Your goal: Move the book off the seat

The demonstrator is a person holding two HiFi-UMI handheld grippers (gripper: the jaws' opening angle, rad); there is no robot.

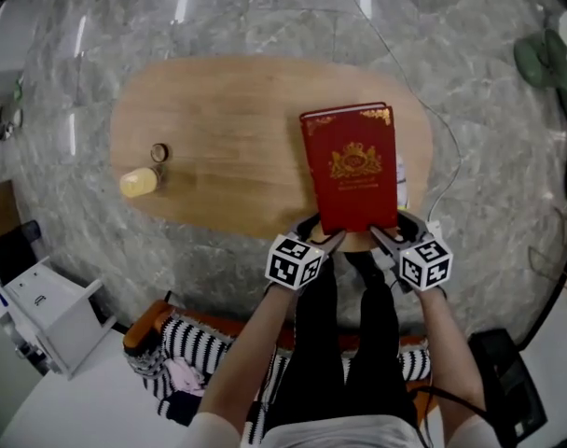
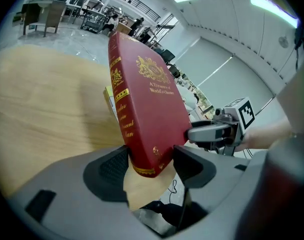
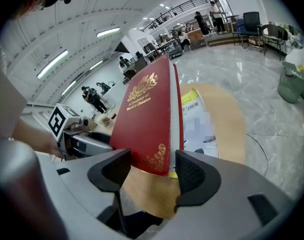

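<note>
Forearms (image 1: 255, 343) of the person led to two claws. The left claw (image 1: 333, 240) was clamped on the near left corner of the red book (image 1: 353, 171), and the right claw (image 1: 378, 237) was closed on its near right corner. The red book extended ahead of both claws over the wooden table (image 1: 228, 129), above a printed sheet (image 3: 194, 114); contact could not be told. The striped seat (image 1: 200, 348) lay behind and below the claws. Step judged: setting down. The next move called for lowering flat, then parting the jaws.
</note>
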